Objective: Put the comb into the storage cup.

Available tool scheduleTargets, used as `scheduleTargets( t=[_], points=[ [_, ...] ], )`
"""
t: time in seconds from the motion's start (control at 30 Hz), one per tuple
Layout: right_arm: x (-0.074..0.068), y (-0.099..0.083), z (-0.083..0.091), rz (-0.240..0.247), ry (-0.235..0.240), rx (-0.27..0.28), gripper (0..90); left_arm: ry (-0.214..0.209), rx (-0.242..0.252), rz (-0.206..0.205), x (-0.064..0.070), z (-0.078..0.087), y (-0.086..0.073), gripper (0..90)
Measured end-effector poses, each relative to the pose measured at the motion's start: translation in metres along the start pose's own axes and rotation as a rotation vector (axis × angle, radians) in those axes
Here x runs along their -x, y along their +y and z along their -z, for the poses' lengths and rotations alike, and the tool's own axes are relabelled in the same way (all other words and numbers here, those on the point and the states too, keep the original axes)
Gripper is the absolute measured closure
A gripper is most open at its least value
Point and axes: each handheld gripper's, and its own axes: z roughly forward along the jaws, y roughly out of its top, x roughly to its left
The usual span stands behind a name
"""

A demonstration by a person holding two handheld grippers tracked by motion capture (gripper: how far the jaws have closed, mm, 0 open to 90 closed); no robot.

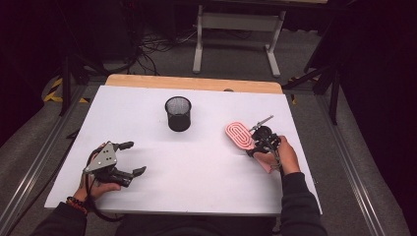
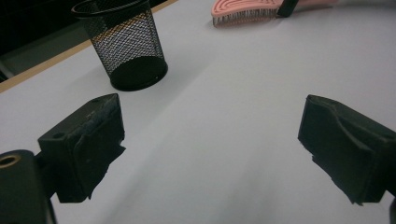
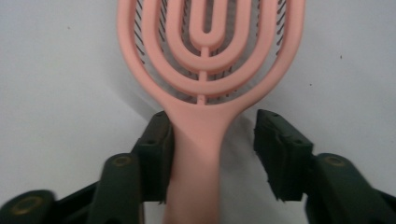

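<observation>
High view: one pink vented hairbrush (image 1: 240, 135) lies at the white table's (image 1: 196, 167) right side, beside the right gripper (image 1: 259, 141); one black mesh pen cup (image 1: 178, 113) stands mid-table. No writing is legible.

Left gripper view: left gripper (image 2: 210, 149) jaws wide apart, empty.

Right gripper view: jaws straddle the brush's handle, one touching, the other apart.

Your white table (image 1: 196, 167) carried a black mesh cup (image 1: 178, 113) standing ahead of your left gripper (image 1: 129, 158) and a pink hairbrush (image 1: 240, 134) lying between your right gripper's (image 1: 261, 142) jaws.
</observation>
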Motion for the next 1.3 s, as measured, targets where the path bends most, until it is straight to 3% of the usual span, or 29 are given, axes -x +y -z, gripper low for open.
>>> scheduleTargets(
  t=[0.07,0.17,0.43,0.6,0.67,0.73,0.8,0.87,0.93,1.1,1.2,1.3],
  points=[
    [-0.001,0.000,-0.001,0.006,0.010,0.007,63.5,-0.003,-0.001,0.000,0.000,0.000,0.000,7.8],
    [-0.003,-0.001,0.000,0.014,0.019,0.017,67.1,-0.009,0.003,0.009,-0.001,-0.001,0.000,7.8],
    [-0.009,-0.006,0.001,0.031,-0.021,0.051,68.5,0.004,0.006,0.004,0.000,0.000,0.001,7.8],
    [-0.012,-0.011,0.002,0.025,-0.016,0.113,68.8,0.016,0.014,0.010,-0.001,0.001,0.001,7.6],
    [-0.011,-0.012,0.004,0.012,-0.035,0.149,68.8,0.016,0.014,0.012,-0.001,0.001,0.001,7.6],
    [-0.011,-0.016,0.010,-0.008,-0.049,0.218,68.9,0.017,0.014,0.013,0.000,0.000,0.001,7.7],
    [-0.011,-0.016,0.012,-0.007,-0.052,0.234,68.9,0.015,0.014,0.012,0.000,-0.001,0.002,7.7],
    [-0.013,-0.020,0.020,-0.021,-0.053,0.310,68.9,0.012,0.010,0.012,0.000,-0.001,0.002,7.8],
    [-0.013,-0.021,0.022,-0.022,-0.054,0.327,68.9,0.006,0.005,0.012,0.000,-0.002,0.002,7.9],
    [-0.019,-0.025,0.037,-0.028,-0.099,0.449,69.0,0.006,-0.004,0.012,0.000,-0.003,0.003,9.2],
    [-0.022,-0.026,0.041,-0.028,-0.113,0.488,69.0,0.007,-0.002,0.014,0.000,-0.003,0.003,9.2],
    [-0.027,-0.027,0.046,-0.027,-0.152,0.560,69.0,0.016,-0.012,-0.005,0.000,-0.002,0.004,9.3]
  ],
)
